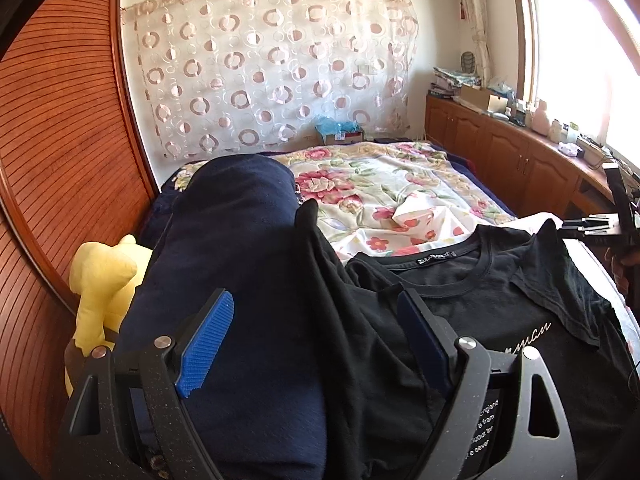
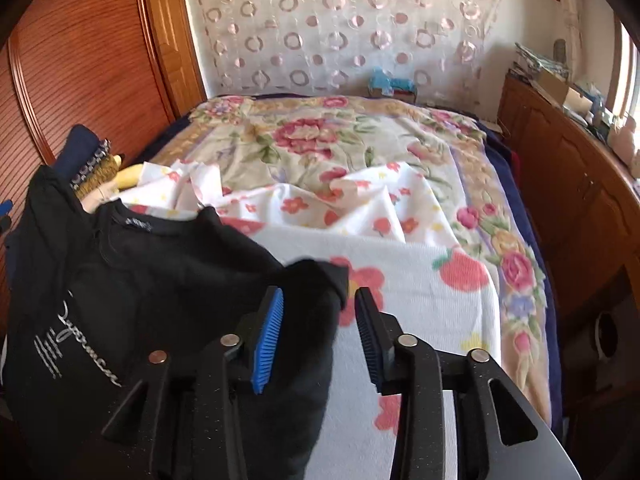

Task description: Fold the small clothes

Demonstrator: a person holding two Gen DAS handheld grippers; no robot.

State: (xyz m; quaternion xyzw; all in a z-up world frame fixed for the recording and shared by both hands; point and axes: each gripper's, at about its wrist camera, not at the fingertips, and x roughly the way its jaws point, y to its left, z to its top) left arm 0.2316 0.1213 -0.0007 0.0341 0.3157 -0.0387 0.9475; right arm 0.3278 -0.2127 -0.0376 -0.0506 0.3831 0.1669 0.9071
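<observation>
A black T-shirt point(image 1: 500, 304) with white script lettering lies front-up on the near end of the bed, collar toward the far side. My left gripper point(image 1: 320, 328) is open; the shirt's left sleeve and side stand in a raised fold between its blue pads point(image 1: 208, 336). My right gripper point(image 2: 320, 332) is open too, with the shirt's right sleeve point(image 2: 312, 304) bunched between its pads point(image 2: 268, 340), nearer the left one. The shirt also shows in the right wrist view point(image 2: 120, 288). The right gripper shows at the right edge of the left wrist view point(image 1: 600, 224).
A rolled navy blanket point(image 1: 240, 248) and a yellow plush toy point(image 1: 104, 280) lie left of the shirt against the wooden wardrobe point(image 1: 60, 160). The bed point(image 2: 340, 152) has floral covers with a rumpled white sheet point(image 2: 320, 208). A wooden cabinet point(image 2: 580, 184) with clutter runs along the right.
</observation>
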